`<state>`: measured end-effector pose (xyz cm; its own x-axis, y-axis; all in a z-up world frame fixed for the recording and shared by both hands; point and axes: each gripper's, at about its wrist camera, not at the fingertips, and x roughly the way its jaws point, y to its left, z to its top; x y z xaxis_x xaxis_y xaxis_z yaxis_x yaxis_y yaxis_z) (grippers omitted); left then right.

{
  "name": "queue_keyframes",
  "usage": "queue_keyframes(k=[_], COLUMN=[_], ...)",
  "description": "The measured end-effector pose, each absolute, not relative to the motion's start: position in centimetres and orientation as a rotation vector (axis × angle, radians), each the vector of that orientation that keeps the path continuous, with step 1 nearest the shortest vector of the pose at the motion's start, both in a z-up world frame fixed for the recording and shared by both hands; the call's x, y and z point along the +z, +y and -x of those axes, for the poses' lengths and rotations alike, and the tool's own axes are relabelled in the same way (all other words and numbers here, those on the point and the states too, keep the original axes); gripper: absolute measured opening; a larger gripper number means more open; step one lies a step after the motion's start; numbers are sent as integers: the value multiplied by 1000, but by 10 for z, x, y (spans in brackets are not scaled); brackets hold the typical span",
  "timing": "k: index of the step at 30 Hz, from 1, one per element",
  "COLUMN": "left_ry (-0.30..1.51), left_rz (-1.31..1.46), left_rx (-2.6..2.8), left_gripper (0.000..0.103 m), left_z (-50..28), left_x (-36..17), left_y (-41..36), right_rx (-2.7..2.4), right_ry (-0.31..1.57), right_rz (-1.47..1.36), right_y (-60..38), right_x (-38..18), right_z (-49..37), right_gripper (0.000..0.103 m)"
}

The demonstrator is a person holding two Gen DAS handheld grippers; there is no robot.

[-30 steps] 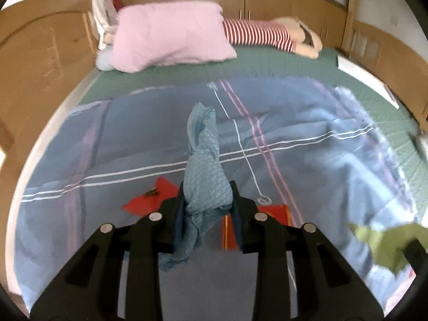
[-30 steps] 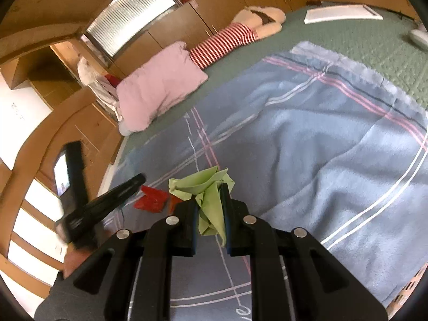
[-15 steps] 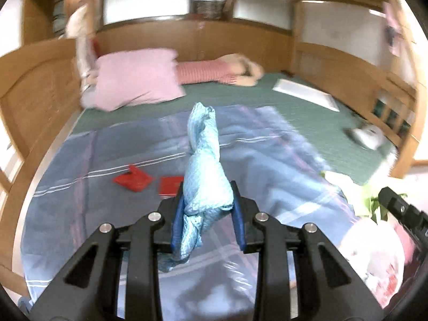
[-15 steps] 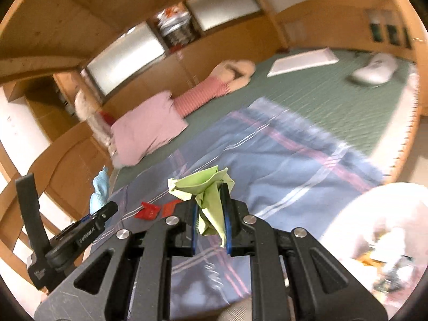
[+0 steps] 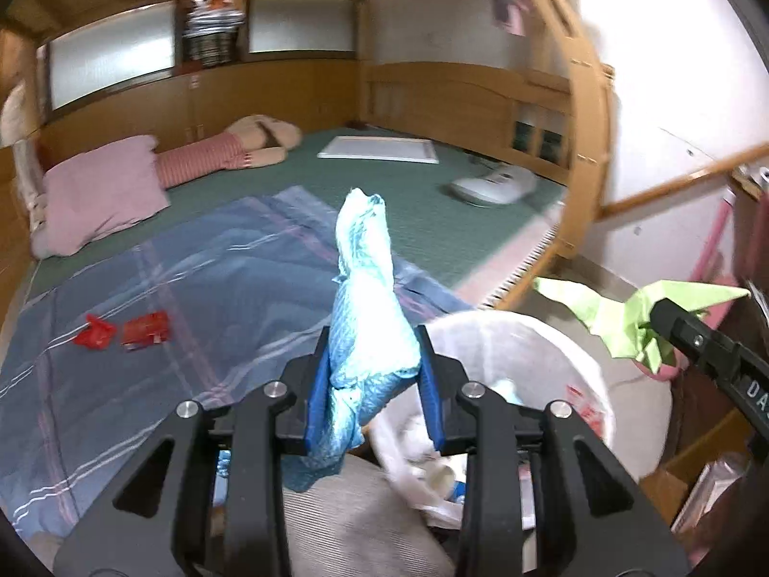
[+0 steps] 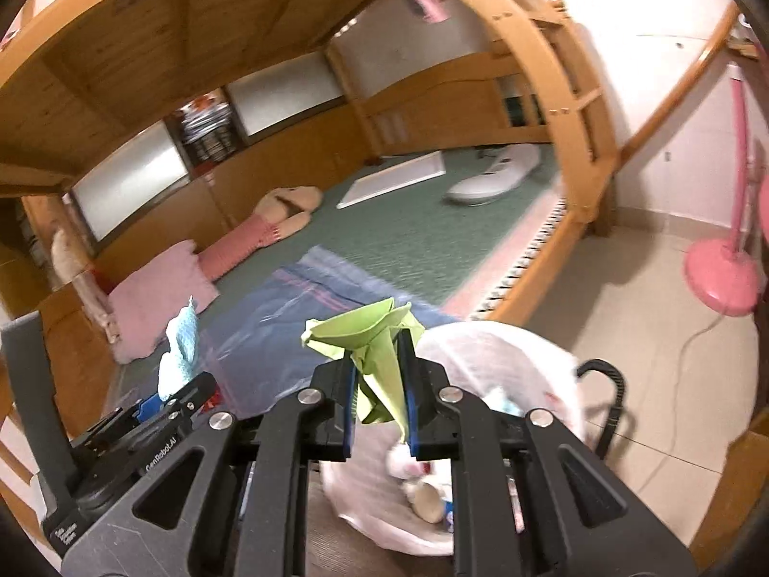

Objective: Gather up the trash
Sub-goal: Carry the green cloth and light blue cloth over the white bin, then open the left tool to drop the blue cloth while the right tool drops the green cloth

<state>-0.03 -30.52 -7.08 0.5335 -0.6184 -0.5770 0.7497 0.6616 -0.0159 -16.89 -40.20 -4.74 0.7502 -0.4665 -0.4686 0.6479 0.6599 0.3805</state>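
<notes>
Both wads (image 5: 370,336) between clamped fingers (image 5: 430,389)

Bed (image 5: 394,192), green mattress: blue plaid blanket (image 5: 202,298) bearing two red wrappers (image 5: 125,332); pink pillow (image 5: 101,192); striped plush doll (image 5: 230,154); white board (image 5: 379,149); white handheld appliance (image 5: 495,185)

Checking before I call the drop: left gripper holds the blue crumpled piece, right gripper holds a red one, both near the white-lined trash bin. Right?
Not quite. The right gripper holds a green crumpled paper, not a red one, as the right wrist view shows. The red scraps lie on the blanket. The left gripper does hold the blue crumpled piece, both near the white-lined trash bin.
</notes>
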Motion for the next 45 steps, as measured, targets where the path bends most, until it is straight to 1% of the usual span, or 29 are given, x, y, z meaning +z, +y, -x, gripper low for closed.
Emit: queue_keyframes(k=[4,14,17,18,19,20,23,25,37,38,39,40,41,42,45], left_ry=[558,573,572,568,568,569,573,574,581,578,576,576,575,575,576], left_rz=[-295,-344,-370,-378,-380,-383,-380,-377,-291,-286,-281,-279,-275,-271,-261], left_rx=[-871,-891,-885,-876,-875,-879,-890,-887,-809,-804,-800,-797,-793,-790,-785], left_gripper=[33,34,41,53,61,63,65,68,68,68,68,68,68,68,68], left_z=[31,37,34,34,34,34,33,31,1,-1,-3,-5,-6,-7,-12], left_x=[-77,-90,-95,-97,-98,-99,-100,-100,-89,-87,-86,-85,-84,-83,-82], left_y=[-325,-356,-368,-372,-375,-378,-378,-376,-342,-340,-337,-335,-334,-333,-328], right_rx=[-680,-711,-713,-714,-714,-716,-724,-727,-702,-704,-708,-716,-731,-745,-756], right_ry=[324,299,299,298,298,300,305,312,395,401,415,427,425,404,385], right_rz=[-574,-600,-605,-606,-607,-605,-599,-601,-597,-592,-583,-573,-568,-569,-572], right_y=[-408,-418,-421,-421,-421,-421,-421,-421,-429,-430,-431,-432,-432,-432,-434], right_x=[-50,-55,-55,-56,-55,-55,-56,-57,-70,-71,-73,-74,-75,-74,-74], right_z=[191,214,215,216,216,217,216,215,175,172,168,165,163,164,167], right_gripper=[17,17,17,17,17,17,17,17,17,20,32,40,57,66,67])
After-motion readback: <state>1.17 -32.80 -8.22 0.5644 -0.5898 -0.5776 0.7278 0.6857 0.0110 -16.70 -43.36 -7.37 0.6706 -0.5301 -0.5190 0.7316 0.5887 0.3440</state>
